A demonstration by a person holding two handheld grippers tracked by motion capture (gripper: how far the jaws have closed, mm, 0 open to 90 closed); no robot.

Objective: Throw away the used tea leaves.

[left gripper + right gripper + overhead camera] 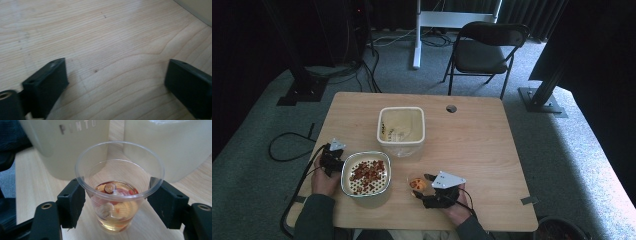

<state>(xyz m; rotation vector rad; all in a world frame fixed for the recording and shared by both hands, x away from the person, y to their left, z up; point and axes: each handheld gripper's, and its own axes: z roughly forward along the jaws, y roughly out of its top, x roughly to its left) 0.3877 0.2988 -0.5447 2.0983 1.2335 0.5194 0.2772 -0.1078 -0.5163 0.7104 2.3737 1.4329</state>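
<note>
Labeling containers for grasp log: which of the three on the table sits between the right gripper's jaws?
The clear plastic cup with liquid and fruit bits, right gripper jaws flanking it. The bowl of brown pieces and the cream tub stand apart.

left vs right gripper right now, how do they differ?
The left gripper is open over bare table, jaws wide apart; the right gripper has its jaws around the clear cup. The left gripper sits beside the bowl; the right gripper sits nearer the tub. Both have black jaws and are hand-held.
</note>
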